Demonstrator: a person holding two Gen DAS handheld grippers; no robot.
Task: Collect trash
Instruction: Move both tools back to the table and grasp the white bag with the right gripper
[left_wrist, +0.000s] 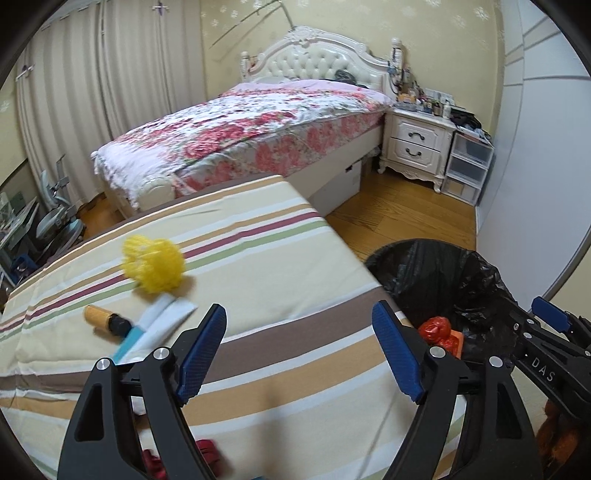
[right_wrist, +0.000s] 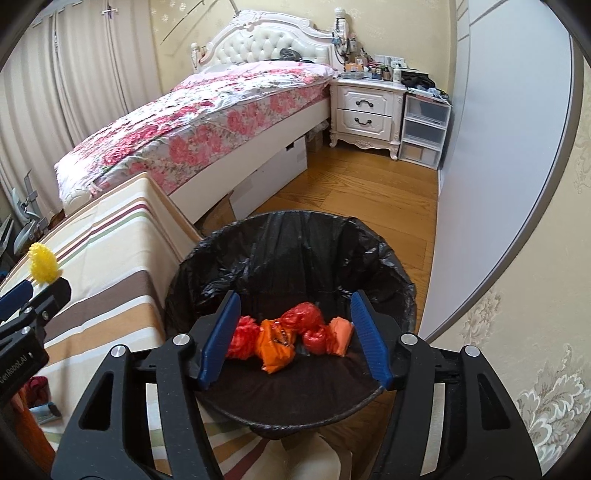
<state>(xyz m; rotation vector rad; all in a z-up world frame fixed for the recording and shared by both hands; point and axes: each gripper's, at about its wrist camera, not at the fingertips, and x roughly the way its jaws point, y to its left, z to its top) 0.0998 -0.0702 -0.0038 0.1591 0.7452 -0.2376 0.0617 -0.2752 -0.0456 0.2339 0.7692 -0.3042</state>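
A bin lined with a black bag (right_wrist: 295, 236) stands beside a table under a striped cloth (left_wrist: 280, 266). Crumpled red bags (right_wrist: 304, 317) and orange bags (right_wrist: 275, 345) lie in the bin. My right gripper (right_wrist: 295, 297) hangs open above them, nothing between its pads. My left gripper (left_wrist: 299, 314) is open and empty over the cloth near the bin (left_wrist: 443, 273). On the cloth to its left lie a yellow foam net (left_wrist: 153, 264), an orange tube with a black end (left_wrist: 105, 320) and a white and teal wrapper (left_wrist: 159, 325). A dark red scrap (left_wrist: 207, 454) shows below the left fingers.
A bed with a floral cover (right_wrist: 207, 122) stands beyond the table. A white nightstand (right_wrist: 365, 110) and plastic drawers (right_wrist: 424, 129) line the far wall. Wooden floor (right_wrist: 369, 199) runs between the bed and a grey sliding door (right_wrist: 498, 166). Curtains (left_wrist: 92, 92) hang at left.
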